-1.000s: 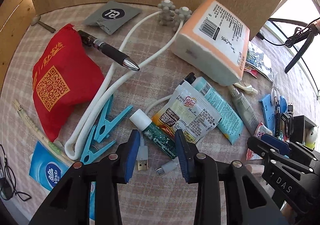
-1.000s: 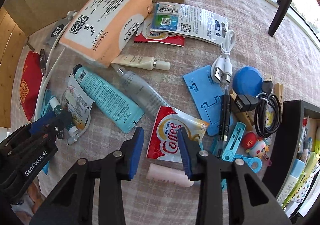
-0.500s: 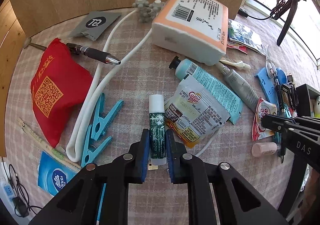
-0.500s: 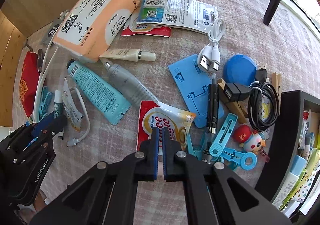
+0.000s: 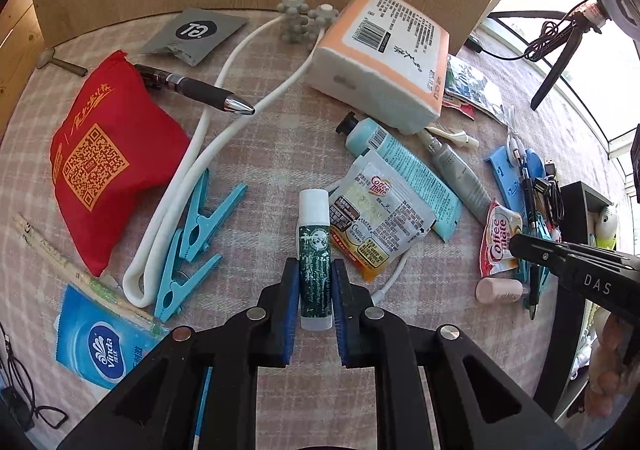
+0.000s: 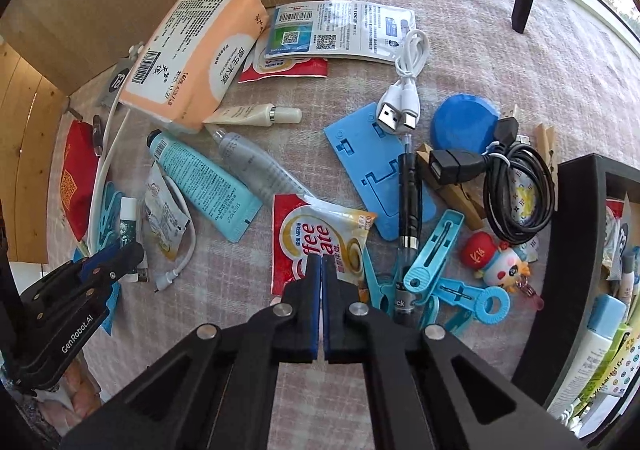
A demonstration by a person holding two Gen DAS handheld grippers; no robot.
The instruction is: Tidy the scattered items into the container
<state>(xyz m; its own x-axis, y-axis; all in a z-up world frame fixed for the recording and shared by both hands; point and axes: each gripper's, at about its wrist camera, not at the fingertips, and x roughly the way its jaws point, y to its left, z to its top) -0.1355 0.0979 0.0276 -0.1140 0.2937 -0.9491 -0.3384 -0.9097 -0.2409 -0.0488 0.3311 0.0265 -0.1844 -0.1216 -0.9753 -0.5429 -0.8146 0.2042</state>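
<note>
The lip balm tube (image 5: 315,254) has a dark green label with pale print and a white cap. Left of it lie two turquoise clothes pegs (image 5: 191,238), and beyond those a red pouch (image 5: 102,154) printed with an orange QR code. Right of the tube, a Coffee-mate sachet (image 5: 380,222) is white and yellow. The tissue pack (image 5: 384,54) behind is white with orange edges. The tablecloth (image 5: 264,154) is a pale pink check.

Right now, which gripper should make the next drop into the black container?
Left. The left gripper is shut on the green lip balm; the right gripper, though beside the black container, is shut on nothing.
</note>
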